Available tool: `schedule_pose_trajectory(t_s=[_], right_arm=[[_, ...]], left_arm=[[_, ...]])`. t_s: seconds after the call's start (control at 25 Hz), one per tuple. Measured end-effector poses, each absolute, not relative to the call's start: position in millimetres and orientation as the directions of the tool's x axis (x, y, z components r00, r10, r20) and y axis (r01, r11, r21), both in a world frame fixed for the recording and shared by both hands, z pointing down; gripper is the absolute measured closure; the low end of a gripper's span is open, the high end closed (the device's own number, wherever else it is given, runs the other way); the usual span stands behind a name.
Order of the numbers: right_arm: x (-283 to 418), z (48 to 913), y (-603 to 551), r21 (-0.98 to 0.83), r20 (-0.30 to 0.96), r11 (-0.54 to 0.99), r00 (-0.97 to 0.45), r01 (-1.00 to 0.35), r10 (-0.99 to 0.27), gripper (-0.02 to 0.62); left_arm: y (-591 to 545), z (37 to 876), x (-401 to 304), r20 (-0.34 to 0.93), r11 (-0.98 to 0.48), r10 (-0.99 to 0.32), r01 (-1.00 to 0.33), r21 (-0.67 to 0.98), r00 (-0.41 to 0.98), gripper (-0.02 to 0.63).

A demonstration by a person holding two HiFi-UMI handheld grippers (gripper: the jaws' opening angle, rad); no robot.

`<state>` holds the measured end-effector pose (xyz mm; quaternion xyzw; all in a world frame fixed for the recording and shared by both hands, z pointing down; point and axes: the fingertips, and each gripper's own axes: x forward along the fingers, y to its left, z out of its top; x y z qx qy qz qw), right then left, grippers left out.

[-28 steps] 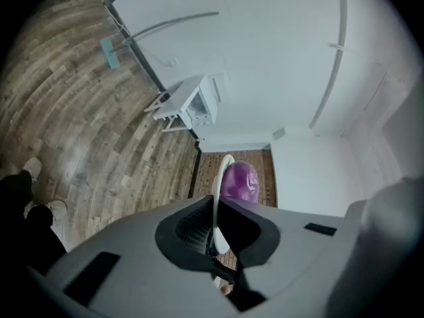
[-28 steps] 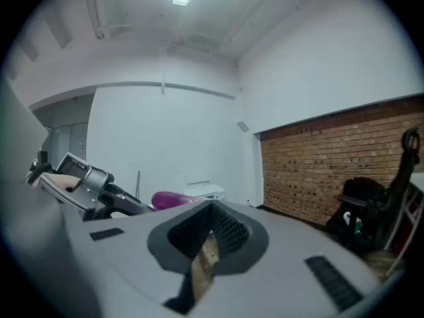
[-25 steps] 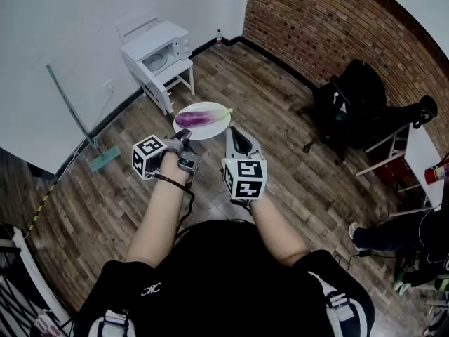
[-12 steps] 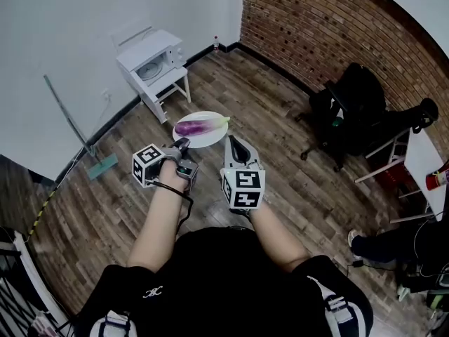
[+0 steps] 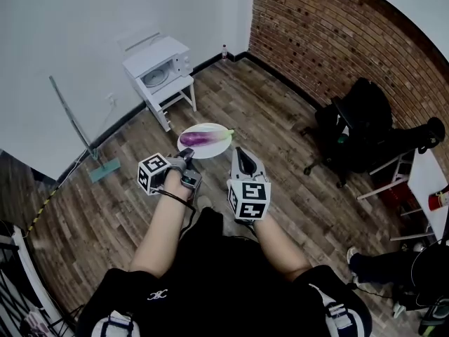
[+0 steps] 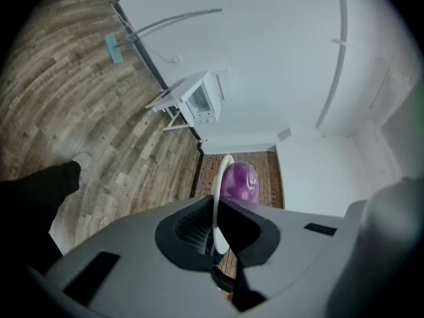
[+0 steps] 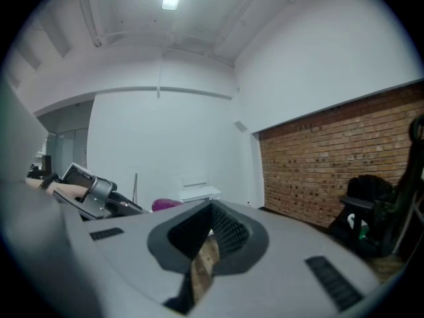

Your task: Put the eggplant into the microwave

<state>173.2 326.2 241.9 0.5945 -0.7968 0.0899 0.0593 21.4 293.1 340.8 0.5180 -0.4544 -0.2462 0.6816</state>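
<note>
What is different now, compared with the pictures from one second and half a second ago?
The person has taken a step: a shoe now shows below the claws. The left claw stays shut on the rim of the plate, with the eggplant still lying on it. The right claw stays empty.

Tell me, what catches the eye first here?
A purple eggplant lies on a round white plate, held in mid-air over the wooden floor, the left tongs clamped on its rim. Ahead, a white microwave sits on a small white stand against the wall.
</note>
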Motion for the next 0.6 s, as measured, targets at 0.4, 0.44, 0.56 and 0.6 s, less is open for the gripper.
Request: schedule_pose_trajectory(t_s=[0.4,0.44,0.56,0.6], right_arm=[[158,253,229,-0.072,0.211,0.302,-0.31,-0.951,-0.927,0.589],[154,251,214,-0.071,0.21,0.303,-0.312,-0.95,-0.927,0.589],[139,244,168,-0.069,0.204,0.316,-0.323,-0.946,-0.924,0.589],[135,241,154,-0.067,0.202,0.32,-0.327,-0.945,-0.923,0.589]], left_arm=[[191,350,9,0.343,0.326,-0.818,-0.12,0.938,0.462,0.588],[177,350,6,0.344,0.326,-0.817,-0.122,0.937,0.463,0.588],[134,346,-8,0.34,0.316,-0.816,-0.133,0.939,0.467,0.588],[120,345,-12,0.337,0.31,-0.817,-0.135,0.941,0.468,0.588]])
